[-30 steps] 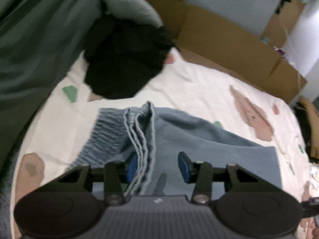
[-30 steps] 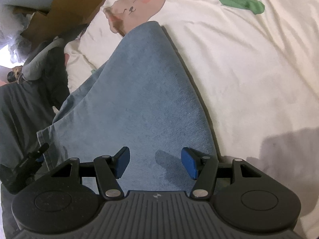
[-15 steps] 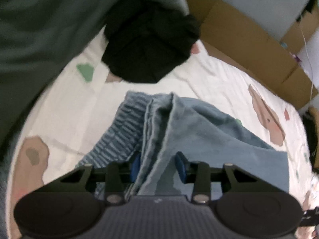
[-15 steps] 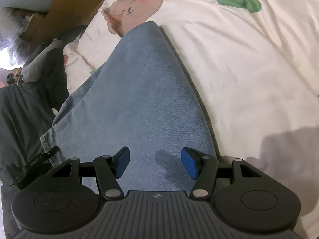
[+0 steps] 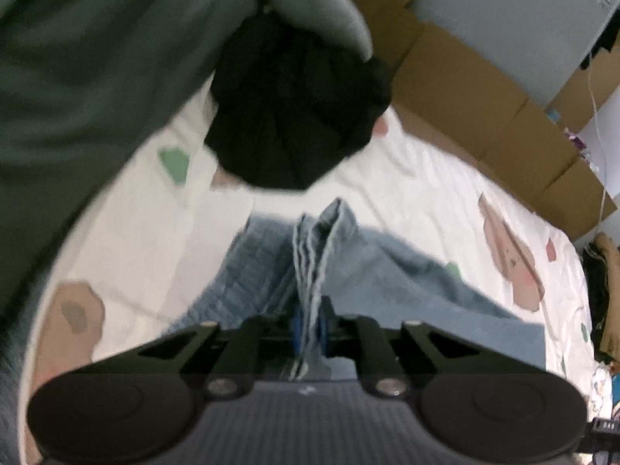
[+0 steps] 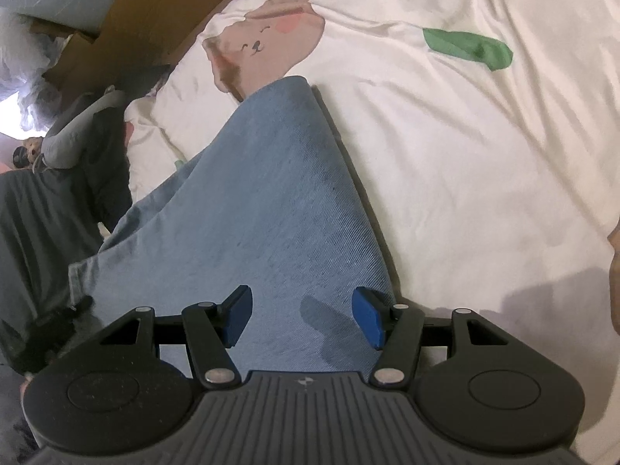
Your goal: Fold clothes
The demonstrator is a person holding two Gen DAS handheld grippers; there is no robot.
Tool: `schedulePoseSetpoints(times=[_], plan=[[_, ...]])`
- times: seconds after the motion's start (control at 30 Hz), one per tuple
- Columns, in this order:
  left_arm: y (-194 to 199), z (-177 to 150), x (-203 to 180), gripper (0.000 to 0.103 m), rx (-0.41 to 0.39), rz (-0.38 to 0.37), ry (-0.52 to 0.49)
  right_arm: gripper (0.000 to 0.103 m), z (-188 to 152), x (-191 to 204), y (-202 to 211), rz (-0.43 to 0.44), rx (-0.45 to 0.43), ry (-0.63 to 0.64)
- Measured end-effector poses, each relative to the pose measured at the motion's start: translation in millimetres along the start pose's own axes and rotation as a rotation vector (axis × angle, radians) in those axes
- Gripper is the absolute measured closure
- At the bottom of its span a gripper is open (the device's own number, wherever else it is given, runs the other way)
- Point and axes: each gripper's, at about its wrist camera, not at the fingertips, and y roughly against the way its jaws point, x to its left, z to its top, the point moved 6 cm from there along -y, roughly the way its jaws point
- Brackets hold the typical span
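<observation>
White bedding printed with bears and green patches covers the bed (image 6: pixel 484 162) I'm working over, with cardboard boxes (image 5: pixel 484 104) along its far edge. Blue jeans (image 6: pixel 263 209) lie spread on the sheet. I have my left gripper (image 5: pixel 309 325) clenched on the bunched, stitched edge of the jeans, beside their gathered waistband, and the fabric rises into a ridge between the fingers. My right gripper (image 6: pixel 301 317) hangs released just above a flat denim panel, gripping nothing. Beyond the jeans sits a black garment (image 5: pixel 294 116), and green cloth (image 5: pixel 85 77) fills the left side.
</observation>
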Motion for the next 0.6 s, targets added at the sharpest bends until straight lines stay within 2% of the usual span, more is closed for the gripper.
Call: schedulePoseSetpoints(times=[0.27,0.43,0.53,0.6], plan=[[1,43,-8,0.094,-0.031,0.053,-0.085,0.039,4,7,2,0.005,-0.01,0.025],[-32,44,3,0.094,0.019,0.098,-0.122,0.039,3,8,-4,0.002,-0.001,0.024],[-48,32,22,0.093,0.045,0.11,-0.06,0.039,1,7,-9,-0.012,0.003,0.03],[-53,26,30,0.089,0.052,0.107,-0.02,0.039,1,5,-9,-0.013,0.002,0.034]])
